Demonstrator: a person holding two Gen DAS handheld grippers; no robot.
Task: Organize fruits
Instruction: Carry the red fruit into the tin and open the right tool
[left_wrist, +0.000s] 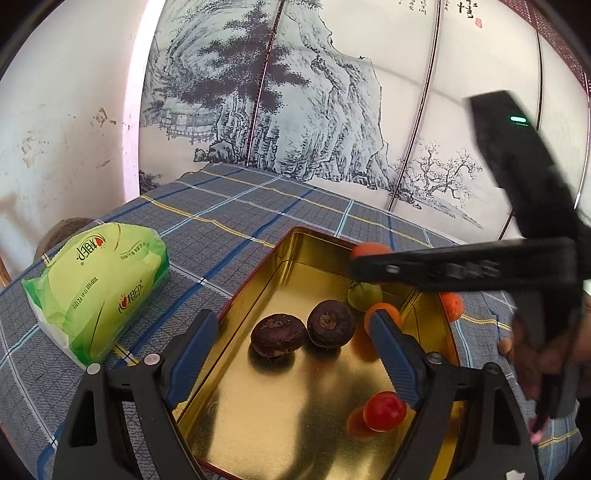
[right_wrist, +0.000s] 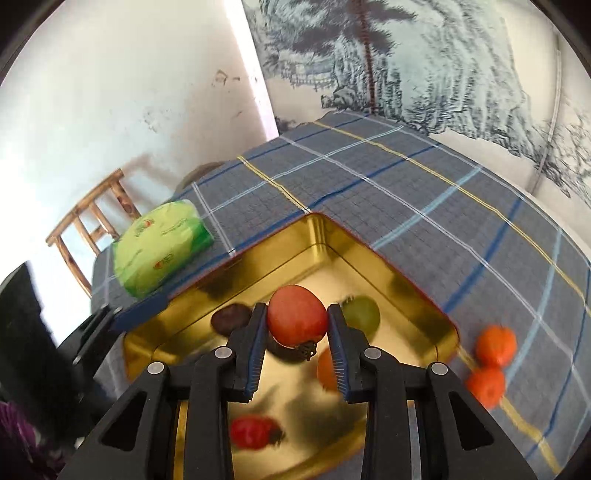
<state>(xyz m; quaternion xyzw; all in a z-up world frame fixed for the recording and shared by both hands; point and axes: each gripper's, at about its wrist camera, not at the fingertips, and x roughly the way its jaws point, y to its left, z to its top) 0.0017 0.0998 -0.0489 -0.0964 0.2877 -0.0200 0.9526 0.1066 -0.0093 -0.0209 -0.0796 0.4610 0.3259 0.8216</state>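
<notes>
A gold tin tray (left_wrist: 295, 243) (right_wrist: 391, 273) lies on the plaid tablecloth. In it lie two dark brown fruits (left_wrist: 279, 334) (left_wrist: 330, 323), a green fruit (left_wrist: 365, 295) (right_wrist: 360, 314), an orange fruit (left_wrist: 384, 310) and a red tomato (left_wrist: 384, 411) (right_wrist: 253, 432). My right gripper (right_wrist: 297, 325) is shut on an orange-red tomato (right_wrist: 297, 319) and holds it above the tray; it also shows in the left wrist view (left_wrist: 369, 264). My left gripper (left_wrist: 295, 350) is open over the tray's near-left rim, empty. Two tangerines (right_wrist: 495, 345) (right_wrist: 485, 386) lie on the cloth right of the tray.
A green tissue pack (left_wrist: 99, 284) (right_wrist: 159, 251) lies on the cloth left of the tray. A wooden chair (right_wrist: 92, 221) stands beyond the table's left edge. A painted wall panel (left_wrist: 332, 92) runs behind the table.
</notes>
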